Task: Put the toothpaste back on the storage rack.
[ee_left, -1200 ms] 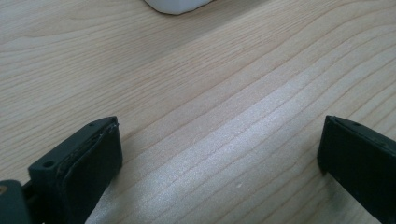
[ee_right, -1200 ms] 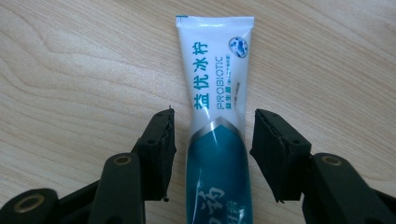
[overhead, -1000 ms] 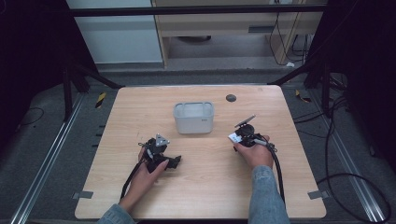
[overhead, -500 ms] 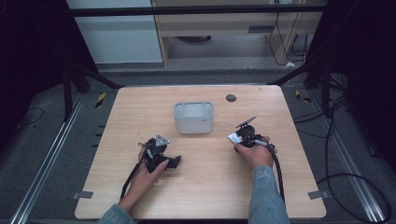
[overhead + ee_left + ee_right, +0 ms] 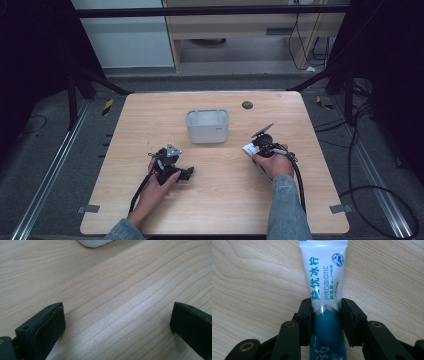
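Observation:
A white and teal tube [image 5: 326,282] printed PROBIOTIC sticks out between the jaws of my right gripper [image 5: 326,311], which is shut on it just above the wooden table. From above, that right gripper [image 5: 261,144] sits right of centre, the tube's white end [image 5: 249,148] poking out to its left. My left gripper [image 5: 181,173] rests low at the front left of the table. Its jaws stand wide apart over bare wood, open, with nothing between the fingers [image 5: 47,325].
A white rectangular bin [image 5: 207,125] stands at the middle of the table [image 5: 225,200], between and beyond both grippers; its corner [image 5: 93,243] peeks in at the top of the left gripper view. A small dark disc [image 5: 247,105] lies near the far edge.

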The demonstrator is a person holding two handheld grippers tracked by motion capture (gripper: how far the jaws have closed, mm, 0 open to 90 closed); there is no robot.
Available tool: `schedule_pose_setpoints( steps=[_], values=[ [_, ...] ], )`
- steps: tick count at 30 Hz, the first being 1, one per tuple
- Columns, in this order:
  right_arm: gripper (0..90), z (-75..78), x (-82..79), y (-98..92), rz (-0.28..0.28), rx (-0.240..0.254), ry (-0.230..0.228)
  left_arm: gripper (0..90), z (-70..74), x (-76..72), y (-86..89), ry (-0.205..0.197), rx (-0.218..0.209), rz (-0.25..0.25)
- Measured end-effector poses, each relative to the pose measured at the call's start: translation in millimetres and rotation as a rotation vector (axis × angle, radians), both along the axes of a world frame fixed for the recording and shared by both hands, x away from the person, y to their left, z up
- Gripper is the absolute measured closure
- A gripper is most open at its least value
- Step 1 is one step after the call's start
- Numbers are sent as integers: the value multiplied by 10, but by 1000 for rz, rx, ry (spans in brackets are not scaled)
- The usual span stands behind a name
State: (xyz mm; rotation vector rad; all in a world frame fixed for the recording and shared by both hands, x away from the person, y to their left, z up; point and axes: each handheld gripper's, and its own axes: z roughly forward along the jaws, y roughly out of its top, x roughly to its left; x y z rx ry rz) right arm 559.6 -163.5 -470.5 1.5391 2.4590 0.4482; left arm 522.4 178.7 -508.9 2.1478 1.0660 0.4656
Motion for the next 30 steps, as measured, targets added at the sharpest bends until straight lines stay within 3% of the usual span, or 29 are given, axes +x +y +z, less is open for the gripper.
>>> schedule_pose_setpoints(
  steps=[5,8,19,30],
  values=[
    [665,14,6,29,-8,-13,12,0,0,0,0,0,0,0],
    [747,60,16,16,-10,-15,0,0,0,0,0,0,0,-1],
    [793,100,-1,28,-18,-29,-11,0,1,1,1,0,0,-2],
    [802,395,-36,-20,-37,-66,-48,0,0,1,0,0,-2,-1]
  ],
)
